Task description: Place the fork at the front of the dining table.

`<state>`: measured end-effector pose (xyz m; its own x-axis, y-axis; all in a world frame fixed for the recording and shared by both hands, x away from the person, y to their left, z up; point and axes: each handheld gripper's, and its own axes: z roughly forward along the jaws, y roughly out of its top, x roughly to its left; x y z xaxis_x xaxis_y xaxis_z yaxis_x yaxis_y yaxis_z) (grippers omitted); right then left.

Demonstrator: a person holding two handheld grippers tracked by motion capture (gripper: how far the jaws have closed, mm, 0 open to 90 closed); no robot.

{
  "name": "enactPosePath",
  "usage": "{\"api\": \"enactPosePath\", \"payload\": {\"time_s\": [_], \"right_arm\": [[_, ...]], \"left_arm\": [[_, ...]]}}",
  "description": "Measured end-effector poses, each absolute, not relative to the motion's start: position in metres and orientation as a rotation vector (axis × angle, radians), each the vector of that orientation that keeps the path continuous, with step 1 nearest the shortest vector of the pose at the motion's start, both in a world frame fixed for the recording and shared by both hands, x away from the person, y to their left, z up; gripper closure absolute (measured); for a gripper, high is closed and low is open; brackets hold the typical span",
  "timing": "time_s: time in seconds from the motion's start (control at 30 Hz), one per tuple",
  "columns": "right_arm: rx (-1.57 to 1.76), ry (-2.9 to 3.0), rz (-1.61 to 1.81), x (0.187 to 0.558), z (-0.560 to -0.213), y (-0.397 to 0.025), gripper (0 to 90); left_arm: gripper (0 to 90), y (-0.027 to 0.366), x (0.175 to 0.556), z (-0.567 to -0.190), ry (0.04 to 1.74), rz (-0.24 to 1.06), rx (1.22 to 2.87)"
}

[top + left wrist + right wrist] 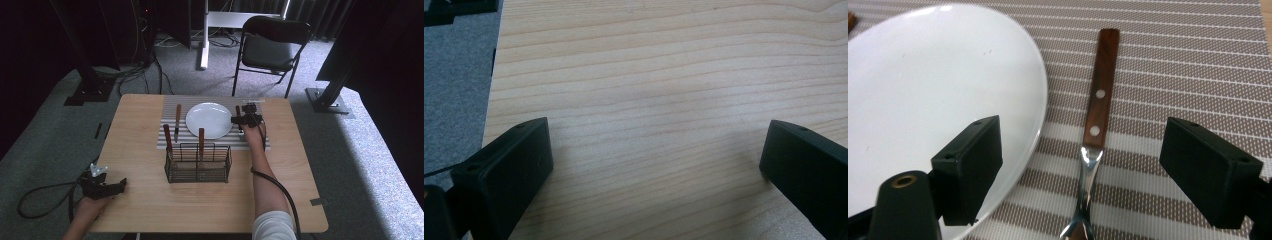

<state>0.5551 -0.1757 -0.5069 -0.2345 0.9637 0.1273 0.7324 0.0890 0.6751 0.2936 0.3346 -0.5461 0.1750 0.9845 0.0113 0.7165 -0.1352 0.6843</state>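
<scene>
Right gripper (pixel 1083 165) jaws wide apart, hanging over wooden-handled metal fork (pixel 1096 117). Fork lies flat on brown striped placemat (pixel 1173 65), just beside round white plate (pixel 938 100). Black wire basket (pixel 198 163) near. Left gripper (pixel 656 160) jaws wide apart over bare wooden table (pixel 664 70).

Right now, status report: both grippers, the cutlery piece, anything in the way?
Right gripper open, jaws straddling the wooden-handled utensil on the striped placemat. Left gripper open over bare table. White plate close beside the utensil.
</scene>
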Motion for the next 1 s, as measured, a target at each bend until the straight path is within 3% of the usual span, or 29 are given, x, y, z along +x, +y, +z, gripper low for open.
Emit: {"api": "enactPosePath", "payload": {"time_s": [1.0], "right_arm": [[1.621,2.006,1.052,0.508,-0.500,-0.197,16.4]], "left_arm": [[0.4,0.335,0.294,-0.546,1.599,0.645,1.916]]}}
